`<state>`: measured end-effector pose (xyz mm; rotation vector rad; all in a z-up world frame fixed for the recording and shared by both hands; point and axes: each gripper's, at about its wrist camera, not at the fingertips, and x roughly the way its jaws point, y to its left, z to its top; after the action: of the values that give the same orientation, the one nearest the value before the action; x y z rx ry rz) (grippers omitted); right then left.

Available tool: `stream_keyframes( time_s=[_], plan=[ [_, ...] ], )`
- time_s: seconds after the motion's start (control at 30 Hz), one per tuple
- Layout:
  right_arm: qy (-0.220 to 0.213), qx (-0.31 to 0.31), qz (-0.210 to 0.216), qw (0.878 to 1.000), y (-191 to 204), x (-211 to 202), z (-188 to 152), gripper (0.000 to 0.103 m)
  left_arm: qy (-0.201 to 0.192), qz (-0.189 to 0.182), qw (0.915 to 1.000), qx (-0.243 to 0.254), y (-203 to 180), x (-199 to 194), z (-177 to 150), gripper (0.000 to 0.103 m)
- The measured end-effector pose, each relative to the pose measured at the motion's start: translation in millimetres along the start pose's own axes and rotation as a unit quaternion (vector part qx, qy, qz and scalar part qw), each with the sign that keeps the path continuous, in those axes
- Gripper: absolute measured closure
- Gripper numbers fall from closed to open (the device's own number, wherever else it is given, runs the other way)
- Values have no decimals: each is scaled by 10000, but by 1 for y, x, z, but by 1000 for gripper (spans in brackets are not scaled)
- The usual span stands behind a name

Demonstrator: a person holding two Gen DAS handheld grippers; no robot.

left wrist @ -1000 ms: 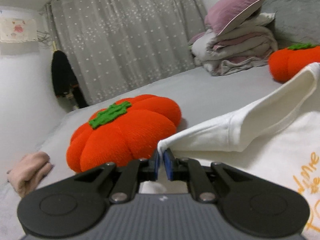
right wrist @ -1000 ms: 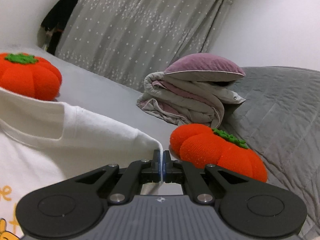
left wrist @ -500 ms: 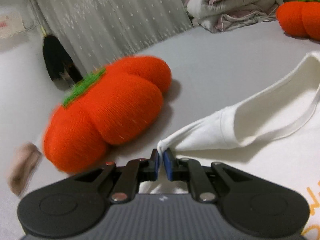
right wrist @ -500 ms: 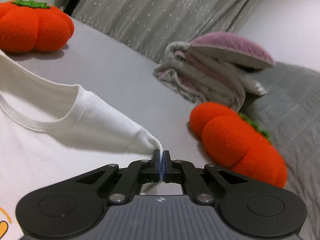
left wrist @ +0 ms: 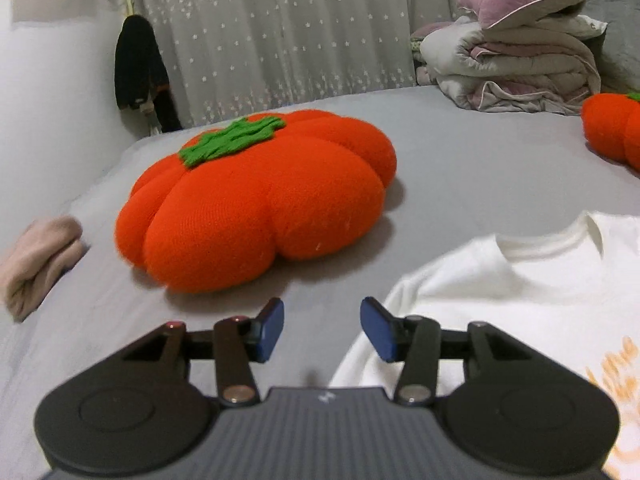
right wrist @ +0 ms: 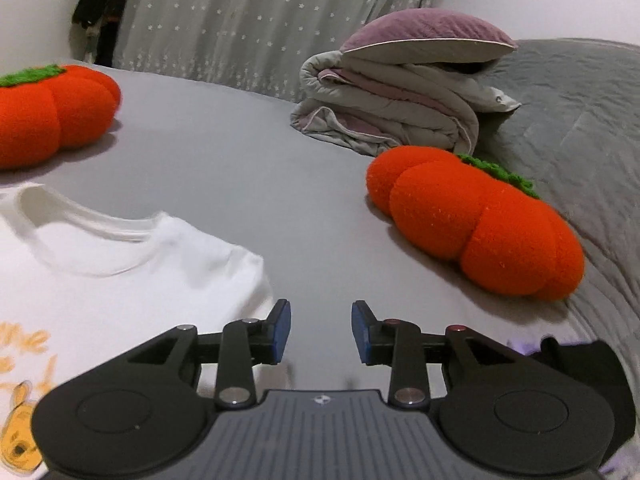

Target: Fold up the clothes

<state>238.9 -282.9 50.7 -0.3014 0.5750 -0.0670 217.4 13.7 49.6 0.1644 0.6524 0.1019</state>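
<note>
A white T-shirt (left wrist: 532,300) with orange lettering lies flat on the grey bed sheet (left wrist: 460,152), its collar facing away from me. My left gripper (left wrist: 322,330) hovers at the shirt's left shoulder edge; its jaws are opening and nothing is between them. In the right wrist view the same T-shirt (right wrist: 120,280) fills the lower left, with a yellow bear print at the corner. My right gripper (right wrist: 320,332) sits just past the right shoulder, over bare sheet; its jaws are opening too, with nothing between them.
An orange pumpkin cushion (left wrist: 256,204) lies close ahead of the left gripper, a second one (right wrist: 476,220) ahead-right of the right gripper. A folded pink cloth (left wrist: 36,264) lies at the far left. Stacked quilts with a purple pillow (right wrist: 404,92) stand at the back.
Both grippers lowered the shirt's shoulders onto the sheet and let go. Each pair of jaws went from shut on the fabric to open, and the shirt now lies flat.
</note>
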Motion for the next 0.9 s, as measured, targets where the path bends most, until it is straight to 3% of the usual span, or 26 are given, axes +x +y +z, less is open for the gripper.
stream_keyframes(
  time_s=[0.2, 0.47, 0.63, 0.8, 0.9],
  plan=[
    [198, 59, 620, 9979, 10, -42, -15, 71, 530, -333, 9975, -335, 25, -35, -47, 59],
    [515, -306, 1399, 9884, 37, -108, -43, 69, 1017, -543, 9865, -1163, 76, -75, -88, 59],
    [657, -511, 1585, 9838, 53, -137, -62, 68, 1315, -689, 9743, -1695, 102, -95, -115, 59],
    [686, -322, 1773, 9812, 56, -159, -72, 68, 1364, -1021, 9634, -2072, 113, -113, -135, 59],
    [712, -192, 1844, 9801, 57, -171, -78, 68, 1360, -1076, 9642, -2006, 112, -126, -146, 59]
  ],
)
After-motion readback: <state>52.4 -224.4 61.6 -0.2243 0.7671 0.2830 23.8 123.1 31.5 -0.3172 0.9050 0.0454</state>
